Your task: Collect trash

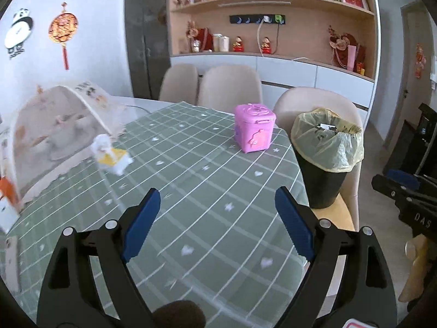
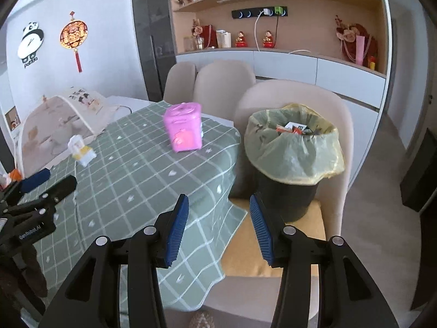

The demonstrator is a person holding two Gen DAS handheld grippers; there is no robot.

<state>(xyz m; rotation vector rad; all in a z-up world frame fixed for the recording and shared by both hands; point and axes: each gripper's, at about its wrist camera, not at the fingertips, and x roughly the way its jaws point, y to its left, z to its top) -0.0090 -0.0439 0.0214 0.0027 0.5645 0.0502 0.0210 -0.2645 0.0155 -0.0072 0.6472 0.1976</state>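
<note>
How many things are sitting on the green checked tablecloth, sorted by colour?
Pink: 1, the pink box
White and yellow: 1, the crumpled wrapper
Beige patterned: 1, the mesh food cover
Total: 3, counting only what shows clearly on the tablecloth.

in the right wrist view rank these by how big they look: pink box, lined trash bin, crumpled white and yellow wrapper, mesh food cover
1. mesh food cover and trash bin: both look large, too alike to rank, and the bin is nearer the camera.
2. pink box.
3. white and yellow wrapper, clearly smallest.
</note>
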